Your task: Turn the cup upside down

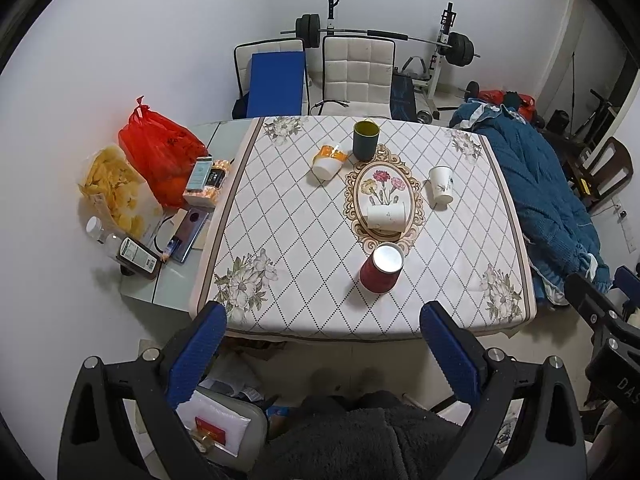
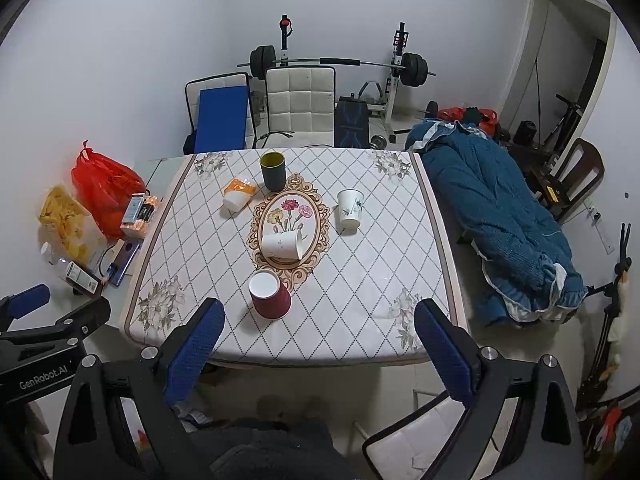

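The table (image 1: 460,304) with its flowered cloth spreads out ahead of both grippers, which hang back off its near edge, so nothing is touched yet. The left gripper (image 1: 324,320) and right gripper (image 2: 318,318) are both spread wide and hold nothing, ready for a cup. Straight ahead of them the red paper cup (image 1: 380,269) already stands bottom-up, the white paper cup (image 1: 386,216) lies on its side past it, and the flower-print cup (image 1: 441,185) and dark green cup (image 1: 366,140) farther off stand mouth-up, so I think one of those needs flipping.

Five cups (image 1: 381,268) on the table (image 1: 304,300), bags (image 1: 160,152) left.
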The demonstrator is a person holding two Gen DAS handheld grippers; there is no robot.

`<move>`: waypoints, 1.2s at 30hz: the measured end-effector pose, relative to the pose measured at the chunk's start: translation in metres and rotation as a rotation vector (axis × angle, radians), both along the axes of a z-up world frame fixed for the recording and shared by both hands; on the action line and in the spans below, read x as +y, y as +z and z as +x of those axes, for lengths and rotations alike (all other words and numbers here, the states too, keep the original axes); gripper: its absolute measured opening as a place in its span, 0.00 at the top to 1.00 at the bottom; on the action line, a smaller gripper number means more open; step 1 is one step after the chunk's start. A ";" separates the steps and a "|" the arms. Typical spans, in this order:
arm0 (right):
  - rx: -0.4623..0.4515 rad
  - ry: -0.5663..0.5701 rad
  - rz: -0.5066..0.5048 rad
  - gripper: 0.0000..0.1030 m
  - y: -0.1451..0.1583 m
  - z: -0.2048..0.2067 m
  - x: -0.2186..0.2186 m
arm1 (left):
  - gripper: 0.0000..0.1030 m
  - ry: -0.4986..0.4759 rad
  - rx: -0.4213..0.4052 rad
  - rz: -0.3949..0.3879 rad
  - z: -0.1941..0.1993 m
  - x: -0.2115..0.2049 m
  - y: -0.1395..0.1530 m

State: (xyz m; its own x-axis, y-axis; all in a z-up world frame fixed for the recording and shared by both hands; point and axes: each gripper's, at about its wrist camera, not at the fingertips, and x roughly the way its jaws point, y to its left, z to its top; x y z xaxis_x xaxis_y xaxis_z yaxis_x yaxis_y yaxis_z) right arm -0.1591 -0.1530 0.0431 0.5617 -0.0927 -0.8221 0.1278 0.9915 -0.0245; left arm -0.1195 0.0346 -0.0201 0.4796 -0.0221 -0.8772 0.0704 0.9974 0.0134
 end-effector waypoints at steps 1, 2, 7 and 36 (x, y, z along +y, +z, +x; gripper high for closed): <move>0.001 0.001 0.001 0.05 0.000 0.000 0.000 | 0.04 0.000 -0.001 0.001 0.000 0.000 0.000; 0.003 0.001 0.003 0.05 0.000 0.000 0.000 | 0.04 0.000 -0.001 0.002 0.000 0.000 0.000; 0.014 0.008 0.016 0.05 -0.003 0.006 -0.003 | 0.04 0.002 0.004 0.002 0.002 -0.002 -0.001; 0.046 0.014 0.032 0.05 -0.017 0.009 -0.006 | 0.04 0.000 0.006 0.013 0.003 -0.007 -0.001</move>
